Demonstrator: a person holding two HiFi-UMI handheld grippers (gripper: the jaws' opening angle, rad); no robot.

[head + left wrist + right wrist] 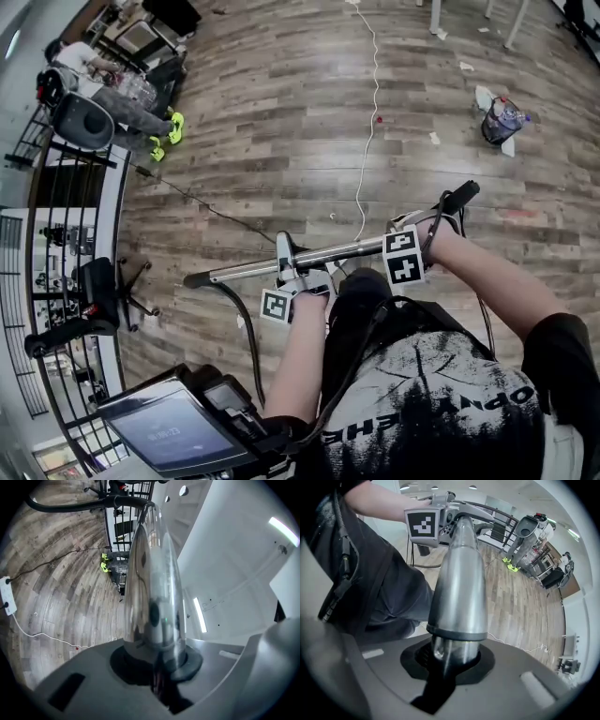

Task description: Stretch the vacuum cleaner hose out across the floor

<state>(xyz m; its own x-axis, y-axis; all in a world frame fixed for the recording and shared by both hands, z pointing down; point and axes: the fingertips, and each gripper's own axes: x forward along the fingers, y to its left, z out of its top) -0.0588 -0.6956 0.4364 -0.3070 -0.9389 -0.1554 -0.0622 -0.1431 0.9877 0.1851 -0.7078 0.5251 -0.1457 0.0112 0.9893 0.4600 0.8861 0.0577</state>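
Note:
A shiny metal vacuum wand runs level across the head view in front of the person. From its left end a black hose curves down toward a machine at the lower left. My left gripper is shut on the wand near its middle, and my right gripper is shut on it near the black handle. In the left gripper view the wand rises from the jaws to the hose. In the right gripper view the wand leads from the jaws to the left gripper's marker cube.
A white power cable snakes over the wooden floor, and a thin black cable crosses it. A bag of bottles stands at the right. A seated person, a railing, an office chair and a screen-topped machine line the left.

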